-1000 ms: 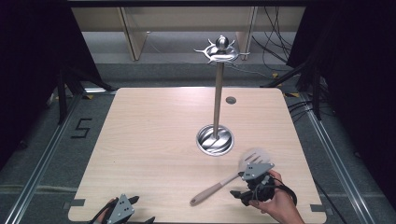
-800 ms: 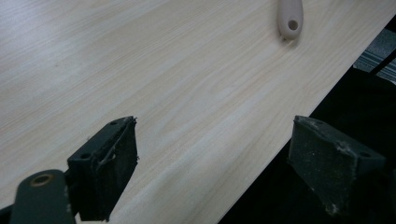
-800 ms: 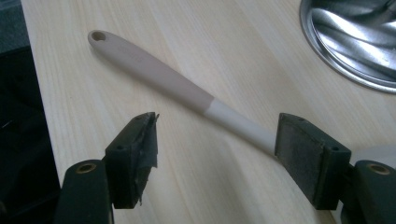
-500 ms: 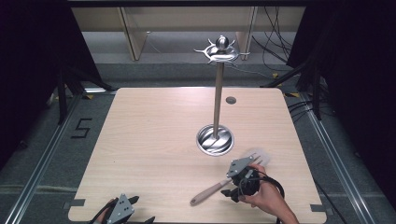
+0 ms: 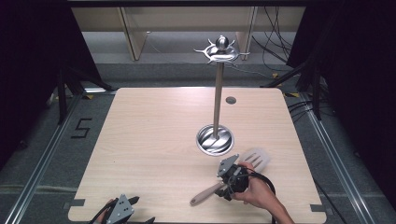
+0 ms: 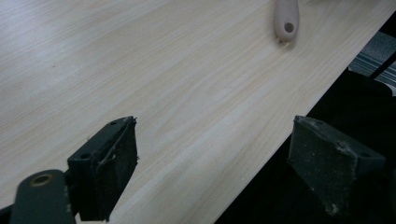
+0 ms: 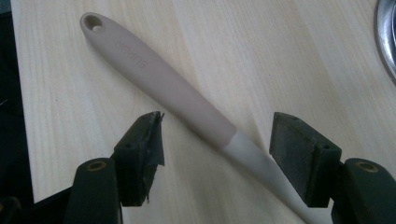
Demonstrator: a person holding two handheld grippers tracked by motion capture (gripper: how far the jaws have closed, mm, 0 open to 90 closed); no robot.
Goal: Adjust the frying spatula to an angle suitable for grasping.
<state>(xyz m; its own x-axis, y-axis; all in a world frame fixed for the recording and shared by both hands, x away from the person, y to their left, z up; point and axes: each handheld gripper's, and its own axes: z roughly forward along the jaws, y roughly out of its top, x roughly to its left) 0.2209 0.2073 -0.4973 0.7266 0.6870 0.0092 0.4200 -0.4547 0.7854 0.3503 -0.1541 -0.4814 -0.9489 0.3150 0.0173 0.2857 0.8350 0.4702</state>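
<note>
Nearest me, at the counter's (image 5: pixel 154 140) front edge, my left tongs (image 6: pixel 224 168) sit wide open over bare wood, holding nothing. Just beyond, on the right side, my right tongs (image 7: pixel 217 156) are spread wide astride the spatula (image 7: pixel 173 88), which lies flat on the counter near the front, handle toward the edge and slotted blade (image 5: pixel 256 158) pointing toward the metal stand (image 5: pixel 215 140). It looks light and stiff with a smooth, maybe slippery handle, so I'd pinch where handle meets neck.

Grey floor (image 5: pixel 42 154) marked "5" (image 5: pixel 80 128), pale wooden shelving (image 5: pixel 140 28), dark surroundings.
</note>
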